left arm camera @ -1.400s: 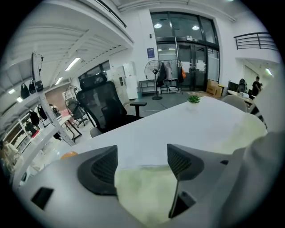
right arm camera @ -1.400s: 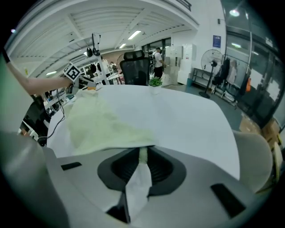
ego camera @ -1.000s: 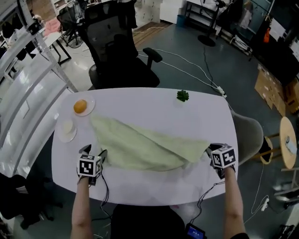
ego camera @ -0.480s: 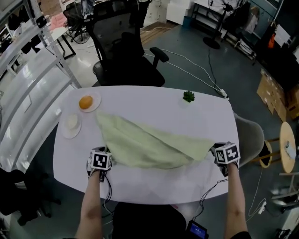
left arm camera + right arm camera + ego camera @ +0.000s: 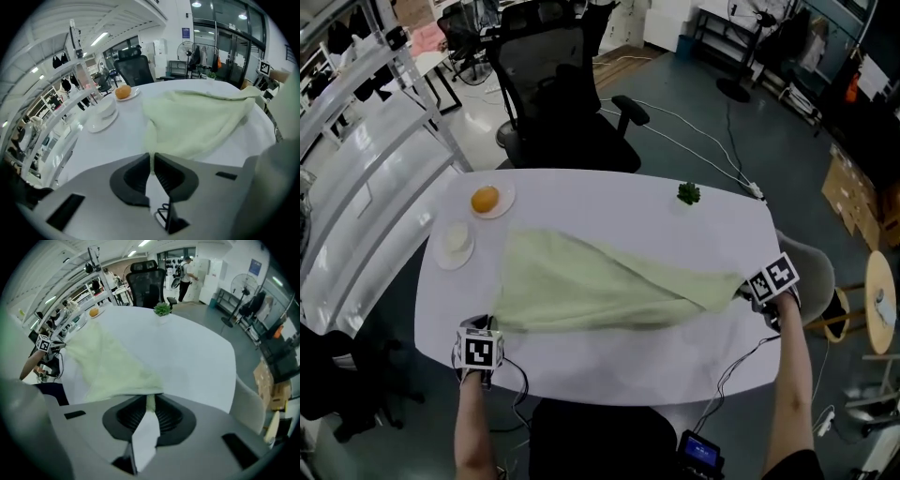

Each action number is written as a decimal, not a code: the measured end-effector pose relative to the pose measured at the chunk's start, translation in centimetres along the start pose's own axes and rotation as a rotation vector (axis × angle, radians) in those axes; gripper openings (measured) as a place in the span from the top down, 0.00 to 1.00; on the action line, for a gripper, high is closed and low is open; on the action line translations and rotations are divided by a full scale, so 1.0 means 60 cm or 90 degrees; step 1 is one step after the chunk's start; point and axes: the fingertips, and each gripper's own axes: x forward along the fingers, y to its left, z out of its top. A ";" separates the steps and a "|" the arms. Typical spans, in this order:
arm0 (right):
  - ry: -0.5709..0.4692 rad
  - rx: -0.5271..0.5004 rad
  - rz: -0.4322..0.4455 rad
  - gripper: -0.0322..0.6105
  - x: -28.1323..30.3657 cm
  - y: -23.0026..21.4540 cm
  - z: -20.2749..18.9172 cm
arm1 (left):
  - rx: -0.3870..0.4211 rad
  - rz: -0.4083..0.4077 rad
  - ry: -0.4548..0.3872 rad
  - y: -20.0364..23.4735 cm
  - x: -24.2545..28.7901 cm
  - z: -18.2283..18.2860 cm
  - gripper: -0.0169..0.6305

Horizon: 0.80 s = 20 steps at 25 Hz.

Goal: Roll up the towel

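Note:
A pale green towel lies stretched across the white table, folded over itself. My left gripper is at the towel's near left corner; its jaws have just been closing and now pinch that corner. Beyond them the towel spreads away over the table. My right gripper is at the towel's right end, near the table's right edge. It is shut on a thin fold of the cloth, and the towel runs off to the left.
An orange on a plate and a small white dish sit at the table's far left. A small green plant stands at the far right. A black office chair is behind the table. Cables hang at the near edge.
The left gripper went to the towel's near left corner, closed on it and drew back toward the front left. The right gripper shifted outward to the right, and the towel is now pulled flatter.

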 end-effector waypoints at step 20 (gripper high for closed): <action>-0.023 0.001 -0.081 0.55 0.072 0.010 -0.131 | 0.047 -0.112 0.098 -0.061 -0.037 -0.127 0.46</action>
